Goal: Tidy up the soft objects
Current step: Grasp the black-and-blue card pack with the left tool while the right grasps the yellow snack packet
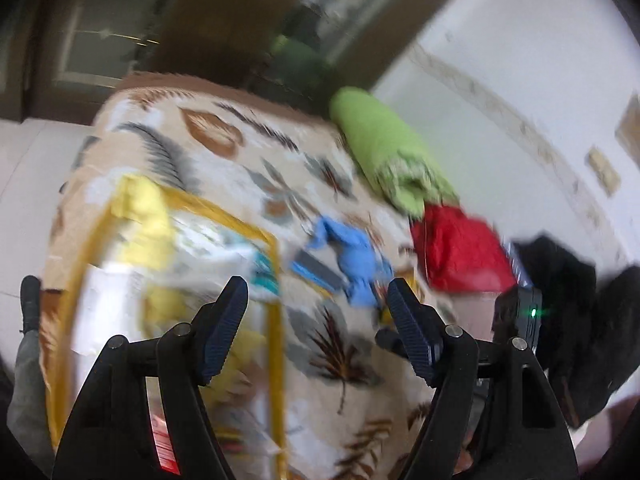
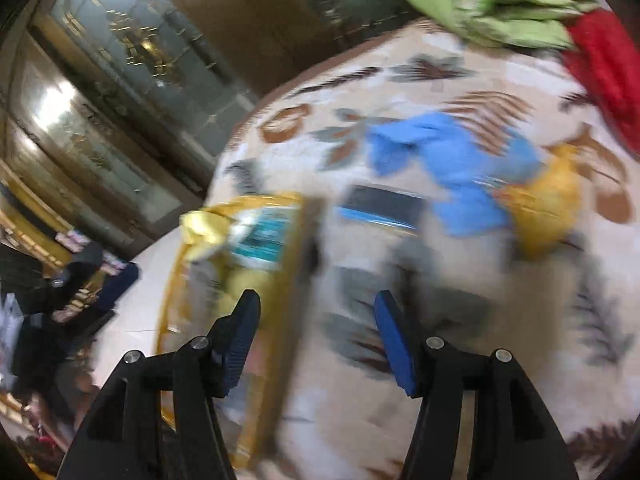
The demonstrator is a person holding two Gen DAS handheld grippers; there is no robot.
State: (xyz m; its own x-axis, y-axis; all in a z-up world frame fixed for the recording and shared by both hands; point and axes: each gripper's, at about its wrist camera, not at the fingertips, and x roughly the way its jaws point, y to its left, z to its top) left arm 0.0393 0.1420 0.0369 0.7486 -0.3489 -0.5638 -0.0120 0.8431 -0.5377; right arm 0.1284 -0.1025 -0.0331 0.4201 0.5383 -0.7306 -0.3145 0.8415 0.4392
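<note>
A blue cloth lies crumpled on the leaf-patterned bedspread; it also shows in the right wrist view beside a mustard-yellow soft item. A yellow-rimmed basket holds yellow cloths and packets; it shows in the right wrist view too. A red cloth and a green rolled blanket lie at the far right. My left gripper is open and empty above the bed. My right gripper is open and empty beside the basket. Both views are blurred.
A flat blue-edged packet lies between basket and blue cloth. Black clothing sits at the bed's right edge near the white wall. Dark wooden cabinets with glass doors stand beyond the bed.
</note>
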